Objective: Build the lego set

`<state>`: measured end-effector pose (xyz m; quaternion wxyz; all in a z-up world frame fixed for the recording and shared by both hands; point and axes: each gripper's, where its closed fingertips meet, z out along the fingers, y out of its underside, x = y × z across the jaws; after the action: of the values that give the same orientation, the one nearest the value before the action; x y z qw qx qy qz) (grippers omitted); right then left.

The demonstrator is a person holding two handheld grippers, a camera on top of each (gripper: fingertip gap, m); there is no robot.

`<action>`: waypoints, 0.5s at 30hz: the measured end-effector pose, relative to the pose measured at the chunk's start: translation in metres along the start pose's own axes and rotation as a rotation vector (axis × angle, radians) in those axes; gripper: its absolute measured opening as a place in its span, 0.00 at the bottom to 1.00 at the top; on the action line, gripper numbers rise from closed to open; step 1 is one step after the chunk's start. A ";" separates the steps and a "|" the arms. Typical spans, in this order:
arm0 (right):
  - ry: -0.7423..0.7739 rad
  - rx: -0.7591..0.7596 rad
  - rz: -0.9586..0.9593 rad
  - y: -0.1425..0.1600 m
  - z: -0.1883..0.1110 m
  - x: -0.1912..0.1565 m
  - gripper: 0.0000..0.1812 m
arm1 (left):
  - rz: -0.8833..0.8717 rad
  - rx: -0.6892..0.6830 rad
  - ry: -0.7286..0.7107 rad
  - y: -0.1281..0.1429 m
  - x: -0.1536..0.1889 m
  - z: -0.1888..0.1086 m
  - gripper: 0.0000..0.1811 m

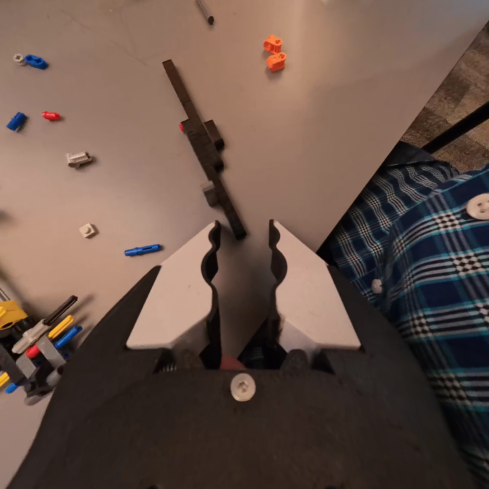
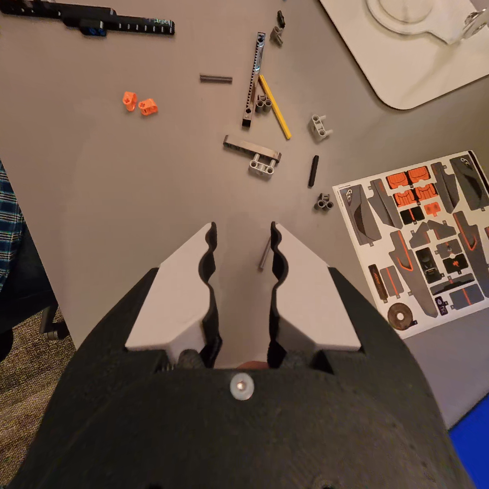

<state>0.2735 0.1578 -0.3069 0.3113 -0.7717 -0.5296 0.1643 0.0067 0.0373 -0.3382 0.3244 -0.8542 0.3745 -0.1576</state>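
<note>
A long black beam assembly (image 1: 203,148) lies on the grey table, its near end just ahead of my left gripper (image 1: 244,230), which is open and empty above the table. The same assembly shows at the top left of the right wrist view (image 2: 87,19). Two orange connectors (image 1: 274,53) lie beyond it; they also show in the right wrist view (image 2: 140,103). My right gripper (image 2: 243,230) is open and empty, with a thin grey axle (image 2: 264,254) lying on the table beside its right finger. A grey toothed beam (image 2: 254,79) and a yellow axle (image 2: 275,105) lie farther ahead.
Loose blue, red and grey pins (image 1: 143,250) lie to the left, and a partly built model (image 1: 34,349) sits at the lower left. A sticker sheet (image 2: 418,243) and a white tray (image 2: 412,53) lie on the right. A person in a plaid shirt (image 1: 423,264) stands at the table edge. The left gripper's tips are roughly 30 cm from the right gripper's. To the thin grey axle (image 2: 264,254): right tips about 4 cm, left tips about 30 cm.
</note>
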 end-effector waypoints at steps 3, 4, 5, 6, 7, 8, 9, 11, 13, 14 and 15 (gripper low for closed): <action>0.019 0.010 0.017 0.002 -0.001 0.004 0.22 | 0.003 0.010 -0.010 0.001 -0.002 -0.001 0.19; 0.029 0.019 0.028 0.003 -0.002 0.007 0.22 | 0.007 0.016 -0.012 0.001 -0.002 -0.001 0.20; 0.037 0.032 0.040 0.003 -0.004 0.009 0.22 | 0.008 0.025 -0.014 0.001 -0.002 0.000 0.20; 0.046 0.046 0.052 0.004 -0.005 0.012 0.22 | 0.006 0.037 -0.016 0.000 -0.001 0.000 0.20; 0.054 0.060 0.063 0.004 -0.006 0.015 0.22 | 0.003 0.051 -0.016 0.000 -0.001 0.001 0.20; 0.056 0.078 0.074 0.005 -0.006 0.016 0.22 | 0.003 0.063 -0.017 -0.001 -0.001 0.001 0.21; 0.054 0.100 0.089 0.006 -0.006 0.018 0.22 | 0.002 0.073 -0.019 -0.002 -0.002 0.001 0.21; 0.040 0.138 0.122 0.008 -0.003 0.019 0.23 | -0.003 0.090 -0.012 -0.003 -0.002 0.002 0.21; 0.007 0.196 0.152 0.007 -0.001 0.018 0.24 | -0.007 0.110 -0.015 -0.004 -0.004 0.003 0.21; -0.013 0.225 0.175 0.006 0.001 0.017 0.24 | -0.005 0.122 -0.019 -0.004 -0.005 0.003 0.21; -0.031 0.241 0.196 0.007 0.002 0.016 0.25 | -0.005 0.133 -0.024 -0.004 -0.005 0.003 0.21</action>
<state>0.2832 0.1711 -0.3119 0.3760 -0.7743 -0.4327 0.2681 0.0069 0.0449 -0.3382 0.3844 -0.8337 0.3570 -0.1724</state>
